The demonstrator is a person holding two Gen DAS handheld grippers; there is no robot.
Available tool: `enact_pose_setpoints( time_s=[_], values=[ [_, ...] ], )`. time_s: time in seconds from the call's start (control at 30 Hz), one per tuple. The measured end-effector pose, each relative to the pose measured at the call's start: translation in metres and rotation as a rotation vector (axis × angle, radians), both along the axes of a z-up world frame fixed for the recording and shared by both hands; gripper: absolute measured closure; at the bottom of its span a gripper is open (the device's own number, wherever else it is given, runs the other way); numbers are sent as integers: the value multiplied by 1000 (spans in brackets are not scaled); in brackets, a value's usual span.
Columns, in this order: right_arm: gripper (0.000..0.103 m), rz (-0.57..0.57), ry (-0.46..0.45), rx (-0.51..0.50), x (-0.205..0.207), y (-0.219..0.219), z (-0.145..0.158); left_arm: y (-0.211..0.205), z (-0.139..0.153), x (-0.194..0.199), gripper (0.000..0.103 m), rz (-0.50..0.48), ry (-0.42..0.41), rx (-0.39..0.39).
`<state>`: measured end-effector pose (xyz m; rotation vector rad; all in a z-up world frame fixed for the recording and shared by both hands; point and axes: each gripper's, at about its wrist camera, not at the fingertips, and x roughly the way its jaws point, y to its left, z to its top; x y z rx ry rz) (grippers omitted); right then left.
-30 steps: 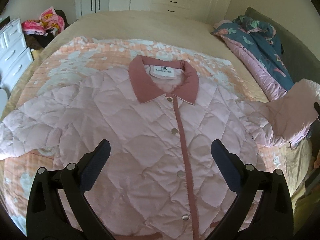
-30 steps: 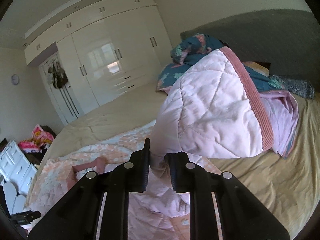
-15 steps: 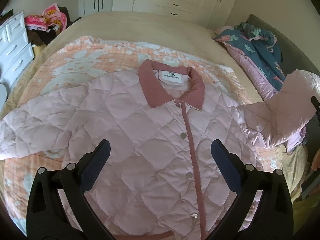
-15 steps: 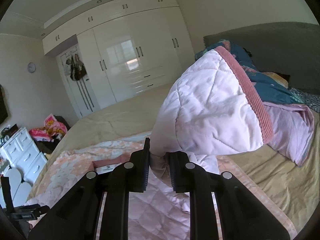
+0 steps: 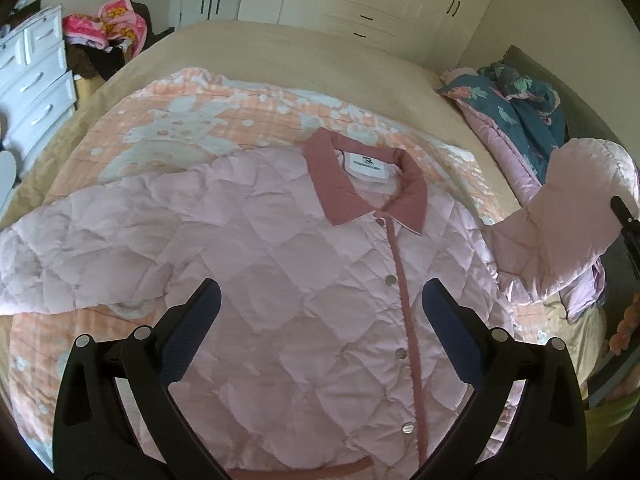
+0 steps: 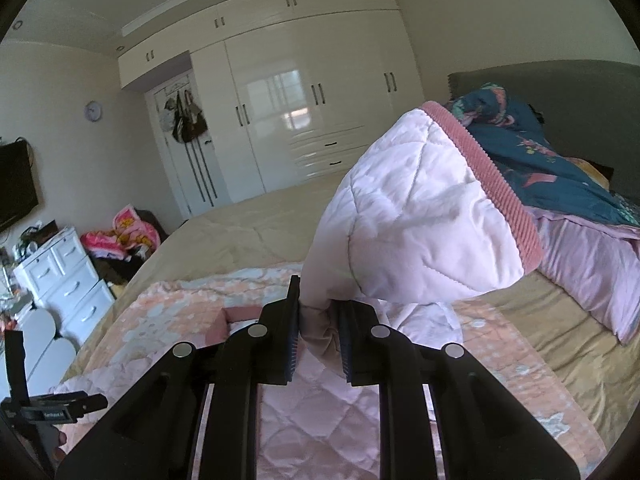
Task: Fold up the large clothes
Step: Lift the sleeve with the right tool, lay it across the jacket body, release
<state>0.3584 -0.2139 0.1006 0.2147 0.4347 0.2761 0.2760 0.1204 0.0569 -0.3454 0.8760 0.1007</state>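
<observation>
A pink quilted jacket [image 5: 304, 264] with a darker pink collar [image 5: 364, 176] lies front up and buttoned on the bed. Its left sleeve [image 5: 60, 268] is spread flat. My left gripper [image 5: 320, 300] is open and empty, hovering above the jacket's lower front. My right gripper [image 6: 318, 332] is shut on the jacket's right sleeve [image 6: 416, 232] and holds it lifted, cuff up. The raised sleeve also shows at the right edge of the left wrist view [image 5: 560, 232].
An orange patterned quilt [image 5: 192, 120] lies under the jacket on the beige bed [image 5: 304, 52]. A blue floral duvet [image 5: 520, 116] is piled by the grey headboard. White drawers [image 5: 28, 80] stand on the left. White wardrobes [image 6: 304, 116] line the far wall.
My right gripper has carried the lifted sleeve toward the jacket's middle. My left gripper has drifted back to the left; the jacket sits further right in its view.
</observation>
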Motion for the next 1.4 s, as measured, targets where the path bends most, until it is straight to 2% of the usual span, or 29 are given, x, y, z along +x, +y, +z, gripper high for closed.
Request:
enact_pose_setpoints(
  time_s=[0.3,0.43,0.7,0.8,0.93,1.13,1.23,1.33,1.4],
  values=[
    [87,80,25,-34,5,58,-23,35,-6,-4,9,41,-15,-23],
    [87,116,61,-48,9,89,-40,52,-13,-12,9,66,-57,-91],
    [87,157,118,-85,13,138,-75,75,-53,-11,9,57,-19,-190],
    [87,174,135,-91,13,155,-87,80,-62,-7,9,58,-2,-210],
    [86,212,175,-101,9,178,-109,89,-67,-6,9,63,-18,-261],
    [79,283,228,-135,-3,201,-137,96,-75,-5,9,51,-17,-355],
    [71,328,249,-165,-13,215,-148,99,-79,-4,9,53,-23,-408],
    [63,391,301,-189,-24,230,-163,96,-83,-1,9,33,-23,-464],
    [50,438,342,-215,-31,240,-174,92,-88,2,9,16,-19,-508]
  ],
)
